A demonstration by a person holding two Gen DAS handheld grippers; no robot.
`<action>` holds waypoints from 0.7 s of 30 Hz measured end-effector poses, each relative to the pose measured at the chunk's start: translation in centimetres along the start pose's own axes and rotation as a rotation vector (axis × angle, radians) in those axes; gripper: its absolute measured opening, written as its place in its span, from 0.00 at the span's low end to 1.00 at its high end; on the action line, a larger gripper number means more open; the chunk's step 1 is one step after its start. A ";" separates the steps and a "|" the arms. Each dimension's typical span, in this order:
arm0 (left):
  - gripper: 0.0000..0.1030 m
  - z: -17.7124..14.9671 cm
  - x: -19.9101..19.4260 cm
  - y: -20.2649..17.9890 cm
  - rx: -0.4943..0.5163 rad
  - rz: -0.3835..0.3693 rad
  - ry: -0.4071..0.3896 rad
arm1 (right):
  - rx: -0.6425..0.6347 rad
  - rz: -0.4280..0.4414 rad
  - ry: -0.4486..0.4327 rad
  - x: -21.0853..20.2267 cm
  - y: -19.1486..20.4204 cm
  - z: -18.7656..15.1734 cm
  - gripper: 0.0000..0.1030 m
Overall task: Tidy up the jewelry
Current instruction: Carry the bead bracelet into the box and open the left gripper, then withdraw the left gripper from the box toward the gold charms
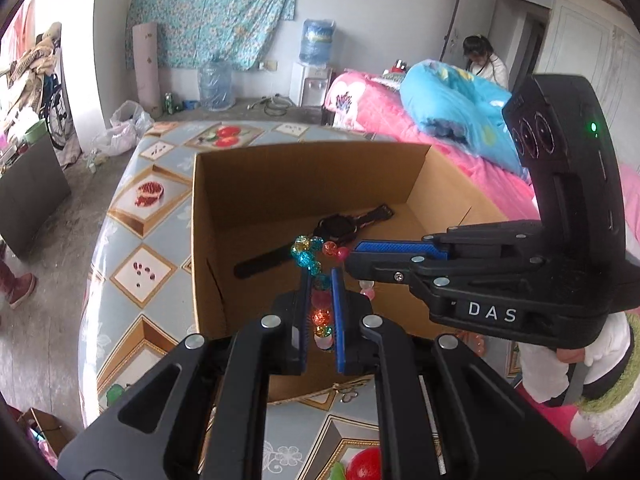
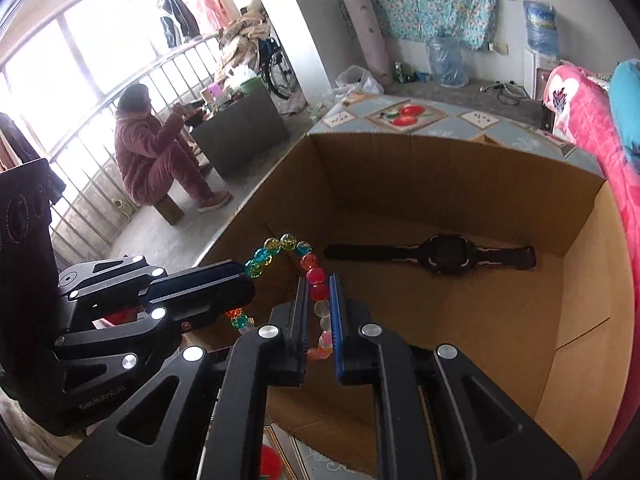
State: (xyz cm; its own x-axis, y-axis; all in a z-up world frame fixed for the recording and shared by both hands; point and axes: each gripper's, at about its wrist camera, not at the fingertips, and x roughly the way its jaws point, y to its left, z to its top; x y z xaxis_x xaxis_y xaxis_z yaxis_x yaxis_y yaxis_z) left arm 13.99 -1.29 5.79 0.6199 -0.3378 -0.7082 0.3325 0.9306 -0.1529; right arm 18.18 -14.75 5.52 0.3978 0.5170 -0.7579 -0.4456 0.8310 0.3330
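Note:
A bracelet of coloured glass beads hangs between both grippers, above the open cardboard box. My left gripper is shut on one side of the bracelet. My right gripper is shut on the other side of the bracelet. Each gripper shows in the other's view, the right gripper coming in from the right and the left gripper from the left. A black wristwatch lies flat on the box floor; it also shows in the left wrist view.
The box stands on a table with a fruit-patterned cloth. A pink bed with a blue quilt lies to the right. A person sits by the window railing at left. Water bottles stand by the far wall.

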 end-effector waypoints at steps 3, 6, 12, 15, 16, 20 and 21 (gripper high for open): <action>0.09 -0.1 1.9 0.9 -0.018 0.030 0.061 | 0.014 -0.021 0.080 2.5 -0.6 0.6 0.10; 0.11 0.1 2.1 0.9 0.006 0.074 0.033 | 0.031 -0.024 0.078 3.1 -0.9 1.0 0.11; 0.14 -0.2 0.4 1.3 -0.021 0.090 -0.030 | 0.051 0.000 -0.041 0.2 -1.3 0.1 0.11; 0.20 -0.7 -1.7 1.2 -0.026 0.090 -0.088 | 0.066 0.002 -0.130 -3.0 -1.8 -1.3 0.11; 0.22 -1.0 -2.5 1.0 -0.025 0.092 -0.111 | 0.071 -0.005 -0.165 -4.3 -1.9 -1.9 0.11; 0.31 -2.5 -5.6 0.1 -0.014 0.084 -0.196 | 0.091 -0.010 -0.294 -9.4 -2.6 -4.9 0.11; 0.35 -2.9 -6.3 -0.2 -0.014 0.077 -0.210 | 0.096 -0.015 -0.319 -10.5 -2.7 -5.9 0.11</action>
State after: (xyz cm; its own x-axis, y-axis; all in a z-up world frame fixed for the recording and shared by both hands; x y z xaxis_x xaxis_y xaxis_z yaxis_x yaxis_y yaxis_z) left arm 7.91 1.06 8.30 0.7779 -0.2863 -0.5593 0.2697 0.9561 -0.1144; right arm 10.48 -23.65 9.31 0.6414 0.5305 -0.5542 -0.3662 0.8465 0.3865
